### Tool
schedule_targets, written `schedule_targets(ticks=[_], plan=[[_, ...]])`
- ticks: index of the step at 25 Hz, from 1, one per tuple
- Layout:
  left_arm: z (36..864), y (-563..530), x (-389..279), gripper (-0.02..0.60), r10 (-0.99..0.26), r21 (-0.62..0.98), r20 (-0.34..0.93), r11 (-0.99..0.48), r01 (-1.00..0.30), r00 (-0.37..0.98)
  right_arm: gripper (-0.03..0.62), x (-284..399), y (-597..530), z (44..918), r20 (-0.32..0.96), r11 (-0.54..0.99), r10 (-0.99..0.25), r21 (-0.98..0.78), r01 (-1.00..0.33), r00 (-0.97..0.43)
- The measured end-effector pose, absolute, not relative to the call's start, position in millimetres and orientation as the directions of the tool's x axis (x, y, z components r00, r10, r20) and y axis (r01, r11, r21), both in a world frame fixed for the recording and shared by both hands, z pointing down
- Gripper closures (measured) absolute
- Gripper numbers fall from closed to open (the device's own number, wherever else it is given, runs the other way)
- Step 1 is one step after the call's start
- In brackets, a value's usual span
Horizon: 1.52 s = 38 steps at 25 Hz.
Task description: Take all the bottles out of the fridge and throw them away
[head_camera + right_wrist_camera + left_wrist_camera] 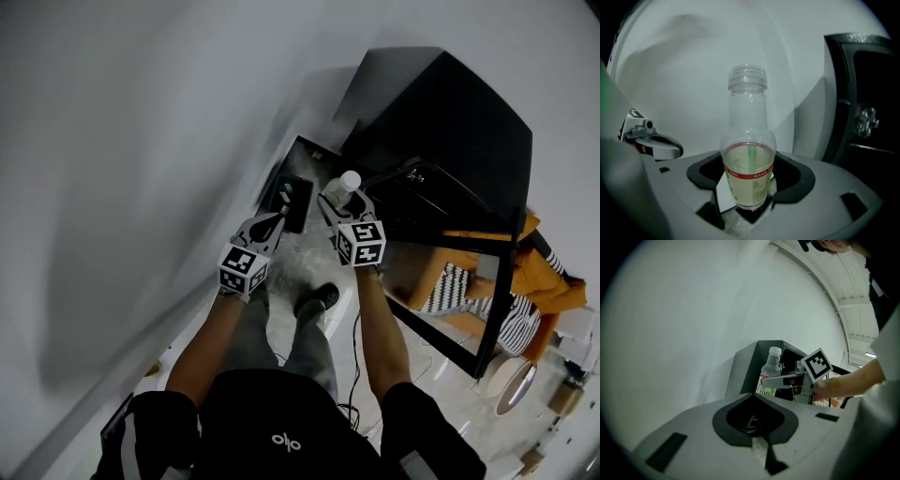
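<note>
A clear plastic bottle [748,154] with a white cap, a red band and pale yellowish liquid stands upright between the jaws of my right gripper [747,208], which is shut on its lower body. In the head view the bottle [348,183] pokes up past my right gripper [339,204], just in front of the black fridge [441,122]. My left gripper [279,214] hangs beside it on the left, shut with nothing in it [758,446]. From the left gripper view, the bottle [770,371] shows to the right, in front of the fridge [747,366].
The fridge's glass door [469,281] stands open to the right. A dark open box [298,183] sits on the floor against the white wall, below both grippers. My shoe [319,298] and a cable [354,375] are on the floor. An orange seat with striped cushions [525,281] lies further right.
</note>
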<state>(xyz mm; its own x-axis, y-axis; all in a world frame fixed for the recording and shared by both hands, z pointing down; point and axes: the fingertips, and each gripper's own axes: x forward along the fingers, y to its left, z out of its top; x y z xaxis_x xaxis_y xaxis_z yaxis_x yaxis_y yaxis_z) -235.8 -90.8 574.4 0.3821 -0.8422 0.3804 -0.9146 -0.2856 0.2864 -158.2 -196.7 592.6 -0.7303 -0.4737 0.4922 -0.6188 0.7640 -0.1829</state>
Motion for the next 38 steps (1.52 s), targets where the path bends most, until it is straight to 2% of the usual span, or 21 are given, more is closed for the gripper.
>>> schedule_targets(ticks=[11,18,29,38], plan=[[764.5,-110.0,-237.0,0.574,-0.780,0.338,0.436,-0.320,-0.885,0.449,0.276,-166.4,-192.0,824.7,0.575,0.737,-0.417,-0.240,-0.633,-0.704],[850.9,-96.3,-247.1,0.574,-0.751,0.350,0.487,-0.299,-0.888,0.445,0.276,-178.7,-166.0,940.8,0.628,0.708,-0.363,-0.295,-0.642,-0.688],[862.5,-80.4,-265.1,0.574,-0.751,0.353,0.501,-0.276,-0.894,0.430,0.275,-212.5,-153.1,969.7,0.653,0.725,-0.305,-0.313,-0.614,-0.693],[853.3,-63.8,-259.2,0.574,-0.755,0.353,0.495,-0.277,-0.894,0.430,0.276,-175.7,-133.4,945.8,0.644,0.687,-0.381,-0.283,-0.669,-0.663]])
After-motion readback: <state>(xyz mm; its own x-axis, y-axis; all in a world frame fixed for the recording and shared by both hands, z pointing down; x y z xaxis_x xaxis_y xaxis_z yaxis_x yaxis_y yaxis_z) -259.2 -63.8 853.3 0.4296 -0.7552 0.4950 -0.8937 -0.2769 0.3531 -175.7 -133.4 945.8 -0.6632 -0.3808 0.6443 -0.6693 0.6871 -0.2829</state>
